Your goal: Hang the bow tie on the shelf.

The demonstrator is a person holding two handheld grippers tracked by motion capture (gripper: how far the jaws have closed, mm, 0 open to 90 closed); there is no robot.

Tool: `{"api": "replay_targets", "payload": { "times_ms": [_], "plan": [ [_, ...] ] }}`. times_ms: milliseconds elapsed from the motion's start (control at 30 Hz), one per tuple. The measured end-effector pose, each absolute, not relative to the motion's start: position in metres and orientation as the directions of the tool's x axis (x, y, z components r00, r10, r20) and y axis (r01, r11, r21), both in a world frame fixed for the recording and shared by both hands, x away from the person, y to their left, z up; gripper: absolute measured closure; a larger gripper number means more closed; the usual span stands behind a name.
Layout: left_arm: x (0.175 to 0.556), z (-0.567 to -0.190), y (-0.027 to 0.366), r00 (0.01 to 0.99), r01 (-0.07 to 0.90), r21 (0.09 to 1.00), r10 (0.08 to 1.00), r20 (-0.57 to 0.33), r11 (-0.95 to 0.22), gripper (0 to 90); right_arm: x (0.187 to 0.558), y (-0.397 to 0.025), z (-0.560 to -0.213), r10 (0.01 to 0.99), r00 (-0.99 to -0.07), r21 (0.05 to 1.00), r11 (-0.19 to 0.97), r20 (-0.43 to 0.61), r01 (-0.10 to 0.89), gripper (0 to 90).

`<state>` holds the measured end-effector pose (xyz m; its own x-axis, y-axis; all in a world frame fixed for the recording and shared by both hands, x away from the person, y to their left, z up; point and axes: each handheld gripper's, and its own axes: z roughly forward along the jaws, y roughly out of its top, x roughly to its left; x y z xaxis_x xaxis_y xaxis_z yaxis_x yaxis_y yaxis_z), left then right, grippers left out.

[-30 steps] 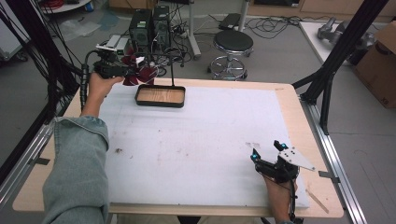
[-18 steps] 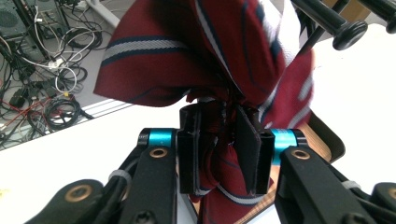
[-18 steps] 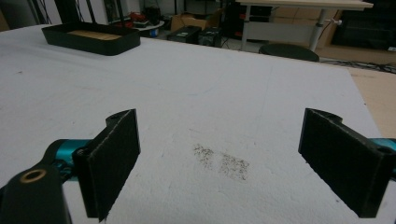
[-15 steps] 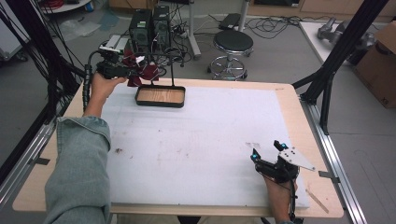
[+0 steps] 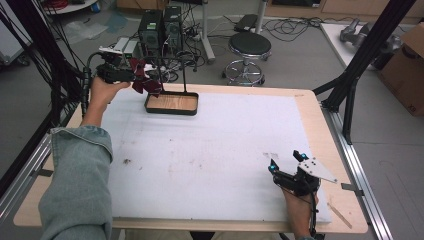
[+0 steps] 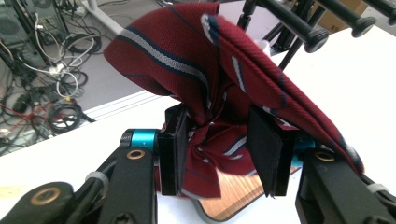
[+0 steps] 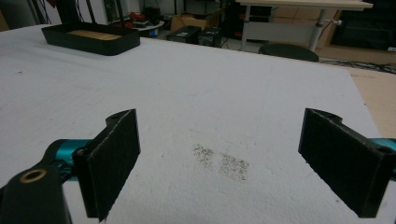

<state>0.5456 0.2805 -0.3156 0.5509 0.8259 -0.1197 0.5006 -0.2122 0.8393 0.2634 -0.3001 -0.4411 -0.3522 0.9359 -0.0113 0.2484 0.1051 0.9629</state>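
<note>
White foam sheeting covers the wooden table (image 5: 320, 107), and every place below is told from the black stand tray (image 5: 171, 103) with its wood-grain floor at the far left of the sheet.

Nearest the person, well apart from the tray at the opposite near corner, the right gripper (image 5: 285, 162) rests low over the sheet with its jaws spread wide and nothing between them; the right gripper view shows only a grey smudge (image 7: 219, 161) on the foam beyond them.

Farther out, just left of the tray and raised above its left end, the left gripper (image 5: 131, 75) is pinching a bunched dark red striped tie (image 6: 219, 88). In the left gripper view the cloth billows up over both pads and the stand's black pegs (image 6: 299, 23) cross just behind it.

Compared with a second ago, the left hand (image 5: 102, 92) has risen and pulled slightly back from the tray, so the tie hangs higher beside the stand's thin upright rod (image 5: 183, 70). I judge this a lift toward the pegs: the tie is in the air and not yet draped, and the loose folds could snag a peg tip on the way over.
</note>
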Motion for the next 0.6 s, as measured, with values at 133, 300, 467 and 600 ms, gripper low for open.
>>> {"api": "replay_targets", "payload": {
  "times_ms": [133,300,467,600],
  "plan": [
    [0.541,-0.311,0.283,0.555,0.485,0.848,0.825,-0.111,-0.212,57.6,0.264,-0.300,-0.441,0.935,-0.354,0.963,0.105,-0.011,0.247,11.6],
    [0.534,-0.304,0.287,0.556,0.465,0.861,0.825,-0.104,-0.204,56.4,0.263,-0.300,-0.441,0.935,-0.354,0.963,0.105,-0.011,0.248,11.6],
    [0.525,-0.294,0.290,0.559,0.441,0.875,0.824,-0.093,-0.200,55.9,0.263,-0.299,-0.441,0.936,-0.353,0.963,0.106,-0.013,0.247,11.6],
    [0.516,-0.285,0.293,0.565,0.417,0.888,0.821,-0.087,-0.193,55.1,0.263,-0.299,-0.441,0.936,-0.352,0.963,0.105,-0.012,0.247,11.6]
  ]
}}
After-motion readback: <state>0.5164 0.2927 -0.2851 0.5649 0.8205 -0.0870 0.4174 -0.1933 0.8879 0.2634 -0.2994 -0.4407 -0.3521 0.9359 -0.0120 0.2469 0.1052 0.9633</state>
